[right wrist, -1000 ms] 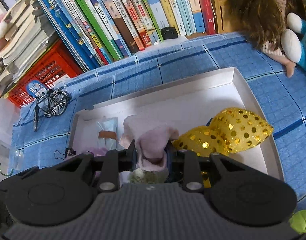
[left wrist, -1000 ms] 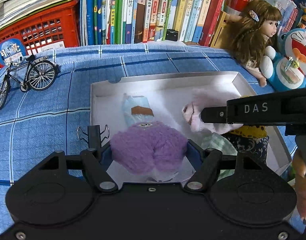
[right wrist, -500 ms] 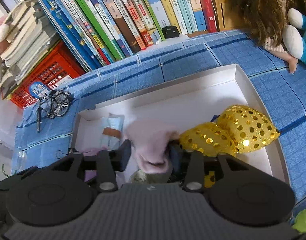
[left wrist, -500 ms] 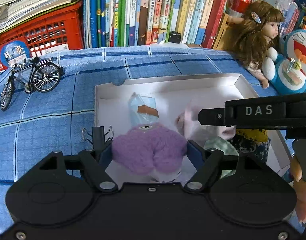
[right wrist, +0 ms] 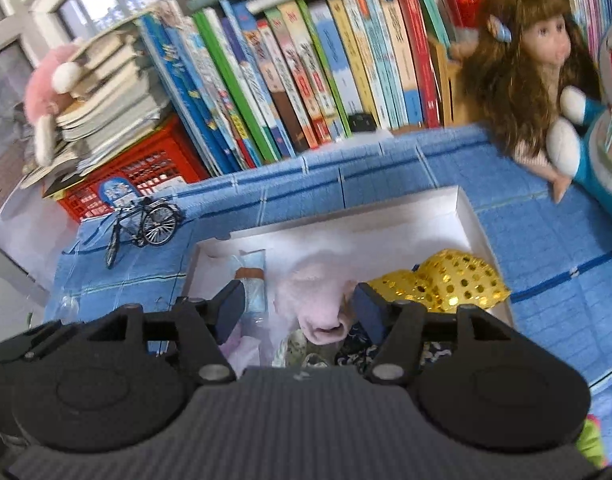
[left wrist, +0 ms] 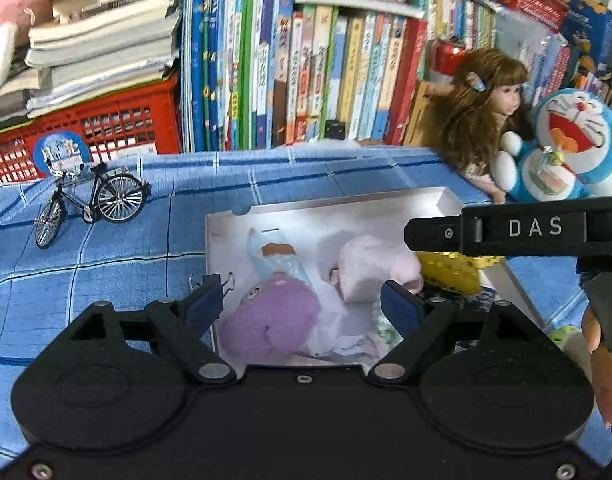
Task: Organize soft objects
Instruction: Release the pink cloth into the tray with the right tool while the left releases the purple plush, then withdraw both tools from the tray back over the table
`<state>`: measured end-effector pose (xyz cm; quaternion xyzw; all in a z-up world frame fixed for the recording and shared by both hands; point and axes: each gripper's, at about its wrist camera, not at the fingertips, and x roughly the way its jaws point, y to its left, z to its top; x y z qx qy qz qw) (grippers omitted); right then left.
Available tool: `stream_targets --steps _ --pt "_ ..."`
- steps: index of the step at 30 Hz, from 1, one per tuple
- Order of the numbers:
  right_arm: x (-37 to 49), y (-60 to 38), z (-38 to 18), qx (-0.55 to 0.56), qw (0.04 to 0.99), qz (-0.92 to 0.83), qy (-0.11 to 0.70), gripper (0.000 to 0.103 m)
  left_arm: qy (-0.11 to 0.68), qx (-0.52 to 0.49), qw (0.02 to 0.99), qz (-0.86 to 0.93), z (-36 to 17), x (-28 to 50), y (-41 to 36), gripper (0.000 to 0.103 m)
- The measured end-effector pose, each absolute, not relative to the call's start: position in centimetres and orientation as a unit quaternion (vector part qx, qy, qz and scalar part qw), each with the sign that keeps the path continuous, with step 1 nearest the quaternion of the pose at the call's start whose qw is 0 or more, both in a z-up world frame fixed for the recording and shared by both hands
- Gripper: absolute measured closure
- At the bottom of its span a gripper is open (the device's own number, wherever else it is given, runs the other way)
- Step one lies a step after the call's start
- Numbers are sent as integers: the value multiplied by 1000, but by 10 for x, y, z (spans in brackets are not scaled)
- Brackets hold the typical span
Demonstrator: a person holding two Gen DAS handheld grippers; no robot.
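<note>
Left wrist view: left tool [left wrist: 304, 306] opening wide above purple plush [left wrist: 276, 320], pads apart from it, inside white box [left wrist: 345, 204] on the table.

Right wrist view: right tool [right wrist: 298, 308] opening, pink plush [right wrist: 319, 304] loose between the pads, beside gold sequin pouch [right wrist: 453, 280].

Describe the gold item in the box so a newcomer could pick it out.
Find the shallow white box on the blue checked cloth. At its right end, beside the pale pink plush, lies the gold sequinned pouch, the only shiny, spangled thing there.
</note>
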<state>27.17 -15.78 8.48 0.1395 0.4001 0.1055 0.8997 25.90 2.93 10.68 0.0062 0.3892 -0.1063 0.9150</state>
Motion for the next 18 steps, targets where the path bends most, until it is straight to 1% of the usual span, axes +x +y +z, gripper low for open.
stream_targets --steps 7,10,14,18 --pt "226 -167 112 98 922 137 349 18 351 7 929 -122 127 212 28 14" --pt "201 -177 121 81 930 151 324 14 337 9 933 -125 131 190 30 14" --pt "171 -192 130 71 938 164 296 13 311 14 942 -127 134 159 34 13" --pt "143 -211 133 65 945 173 268 7 295 13 946 -136 133 132 35 12"
